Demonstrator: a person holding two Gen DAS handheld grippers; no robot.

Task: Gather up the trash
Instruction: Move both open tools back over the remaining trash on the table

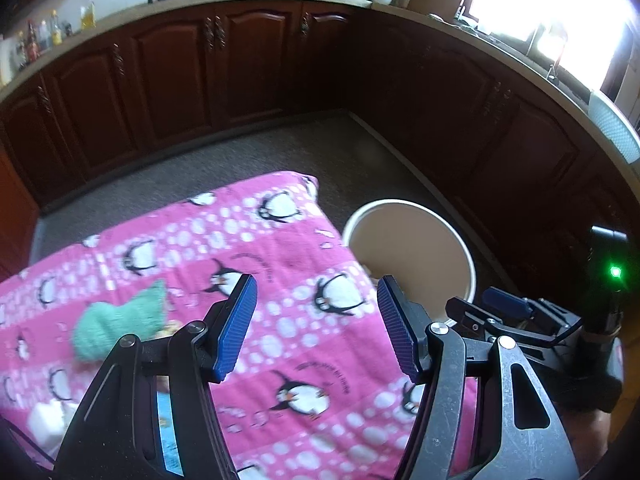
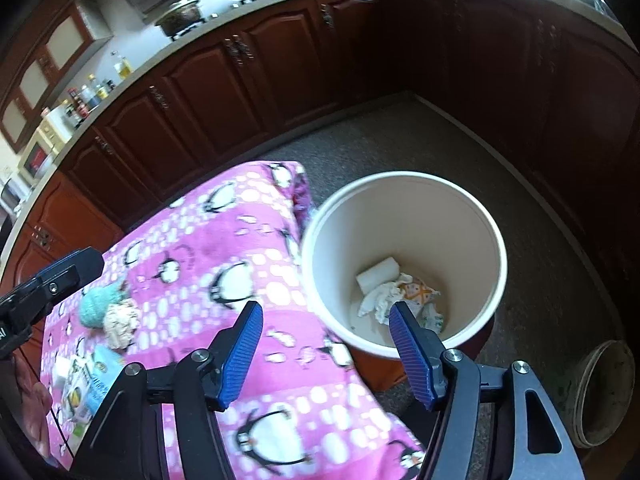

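Observation:
A cream trash bin [image 2: 460,236] stands on the floor beside a table covered by a pink penguin blanket [image 2: 224,240]. In the bin lie a white block [image 2: 378,274] and crumpled paper [image 2: 394,294]. On the blanket sit a green knitted ball [image 2: 94,306], a beige crumpled wad [image 2: 120,322] and a small printed carton [image 2: 86,384]. My right gripper [image 2: 326,354] hangs open over the blanket's edge next to the bin, with nothing between its fingers. My left gripper [image 1: 316,320] is open and empty above the blanket, right of the green ball [image 1: 120,320].
Dark wooden kitchen cabinets [image 1: 180,72] wrap around the far and right sides, with pans and bottles on the counter. A second, dirty pail [image 2: 604,392] stands on the grey floor right of the bin. A white item [image 1: 46,420] lies at the blanket's near left.

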